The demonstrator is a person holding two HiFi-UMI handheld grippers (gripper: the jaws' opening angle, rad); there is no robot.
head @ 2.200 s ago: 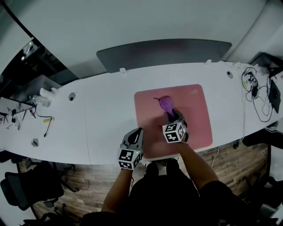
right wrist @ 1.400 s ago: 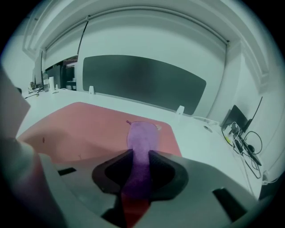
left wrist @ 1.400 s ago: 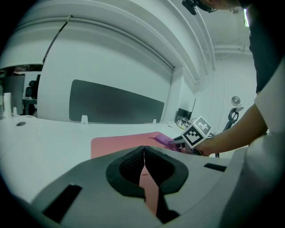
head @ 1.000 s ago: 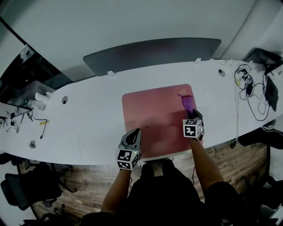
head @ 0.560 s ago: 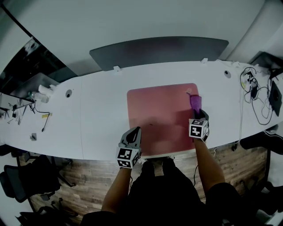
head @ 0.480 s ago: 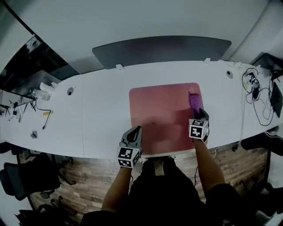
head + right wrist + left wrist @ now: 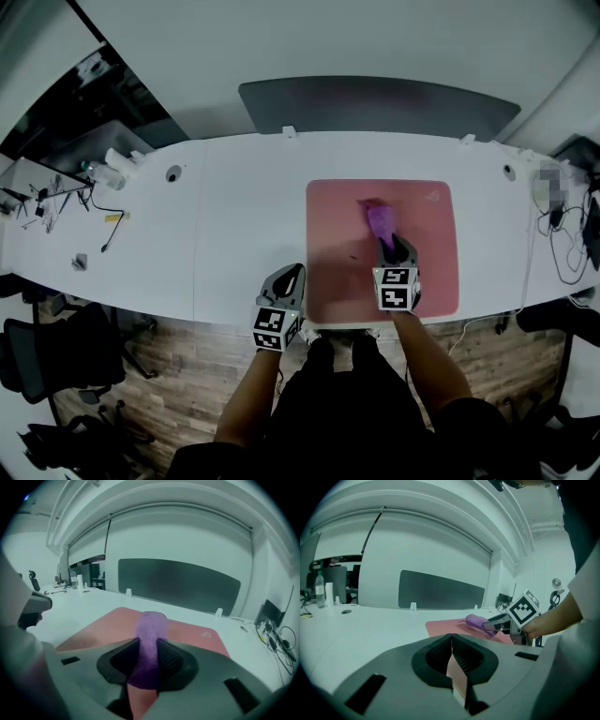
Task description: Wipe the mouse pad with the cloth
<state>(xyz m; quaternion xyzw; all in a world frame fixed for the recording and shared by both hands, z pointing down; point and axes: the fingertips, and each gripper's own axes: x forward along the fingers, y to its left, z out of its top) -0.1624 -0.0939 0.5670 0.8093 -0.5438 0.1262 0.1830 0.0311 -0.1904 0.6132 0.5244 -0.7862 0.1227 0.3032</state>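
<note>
**Colleague:** How far along is the wipe?

**Operator:** I judge it is mid-task. My right gripper (image 7: 391,251) is clenched on the crumpled purple cloth (image 7: 380,221). In the right gripper view the cloth (image 7: 149,641) is pinched between both jaws and trails forward onto the flat pink square mouse pad (image 7: 105,625). From the head view the cloth rests on the pad's (image 7: 330,234) middle, toward its far half. I see no obvious dirt or damp streaks, so I cannot tell which parts are already wiped. I would assume the near strip and the edges still need passes.

**Colleague:** And your other tool?

**Operator:** My left gripper (image 7: 292,274) sits at the near edge of the long white table (image 7: 234,206), just beside the pad's near left corner. In the left gripper view its jaws (image 7: 452,645) are pressed together and hold nothing I can make out. A sliver of pink shows below them, probably the pad beyond.

**Colleague:** Counts, please.

**Operator:** 1 mouse pad, 1 cloth, 2 grippers, 1 table. Behind the table stands 1 dark grey divider panel (image 7: 375,98).
</note>
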